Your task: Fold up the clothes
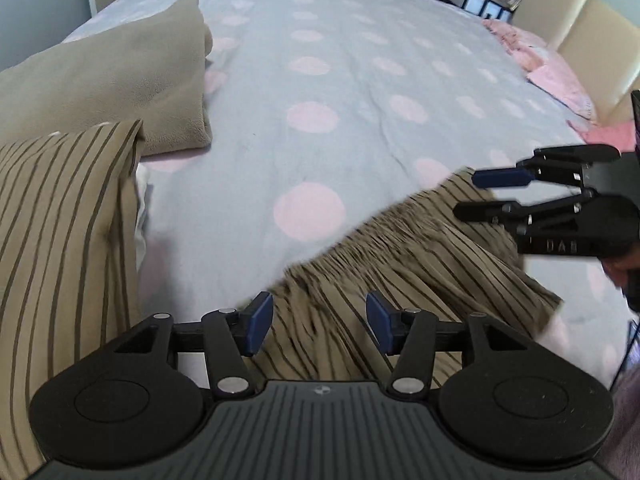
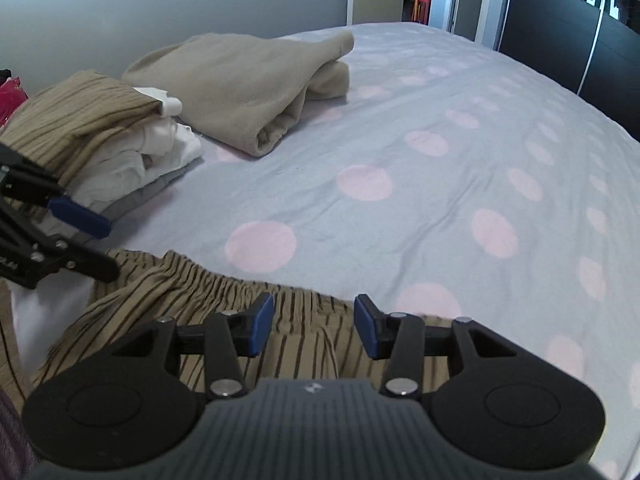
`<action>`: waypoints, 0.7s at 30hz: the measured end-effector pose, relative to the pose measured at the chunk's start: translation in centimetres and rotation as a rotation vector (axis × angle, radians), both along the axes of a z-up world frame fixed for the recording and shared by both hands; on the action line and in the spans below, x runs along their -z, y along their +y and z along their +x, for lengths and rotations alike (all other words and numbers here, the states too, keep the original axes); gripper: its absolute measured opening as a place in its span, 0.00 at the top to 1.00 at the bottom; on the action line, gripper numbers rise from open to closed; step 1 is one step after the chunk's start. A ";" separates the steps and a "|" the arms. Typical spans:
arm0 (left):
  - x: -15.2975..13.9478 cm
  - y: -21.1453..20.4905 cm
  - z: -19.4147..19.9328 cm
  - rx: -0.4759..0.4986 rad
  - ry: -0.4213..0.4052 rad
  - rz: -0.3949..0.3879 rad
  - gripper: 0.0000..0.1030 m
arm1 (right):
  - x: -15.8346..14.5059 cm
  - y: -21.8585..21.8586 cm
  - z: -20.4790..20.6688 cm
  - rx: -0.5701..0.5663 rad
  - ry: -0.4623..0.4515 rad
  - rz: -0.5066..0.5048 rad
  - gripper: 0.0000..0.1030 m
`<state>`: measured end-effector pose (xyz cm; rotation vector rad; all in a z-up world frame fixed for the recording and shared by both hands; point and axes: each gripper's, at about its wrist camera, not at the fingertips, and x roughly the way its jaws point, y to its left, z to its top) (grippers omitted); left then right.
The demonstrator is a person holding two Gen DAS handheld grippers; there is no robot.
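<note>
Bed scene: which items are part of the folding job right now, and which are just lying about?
In play:
- striped garment, unfolded on the bed near both grippers
- left gripper, open
- right gripper, open

Lying about:
- folded beige fleece
- stack of folded clothes, striped piece on top
- pink bedding at the far edge
- polka-dot duvet

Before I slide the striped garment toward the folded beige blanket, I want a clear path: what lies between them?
Only bare polka-dot duvet lies between the striped garment and the folded beige blanket; the right wrist view shows it best.
</note>
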<state>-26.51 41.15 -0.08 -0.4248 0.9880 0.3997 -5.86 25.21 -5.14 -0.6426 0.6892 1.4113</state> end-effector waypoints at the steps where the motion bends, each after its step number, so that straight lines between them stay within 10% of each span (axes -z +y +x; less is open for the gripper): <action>1: -0.1 -0.7 -0.4 0.012 -0.002 0.008 0.51 | -0.4 -1.0 0.1 -0.001 0.000 0.000 0.53; 15: 3.1 -8.4 -5.0 0.113 -0.018 -0.005 0.46 | 2.4 -11.3 1.9 0.004 0.065 -0.148 0.56; 17: 4.1 -8.9 -4.7 0.108 0.001 0.017 0.61 | 3.2 -11.9 2.2 0.017 0.052 -0.163 0.60; 18: 4.4 -8.9 -4.6 0.108 0.011 0.022 0.77 | 3.5 -12.0 2.4 0.025 0.054 -0.171 0.68; 21: 4.8 -8.7 -4.8 0.093 0.018 0.015 0.84 | 4.2 -11.7 3.1 0.048 0.101 -0.184 0.97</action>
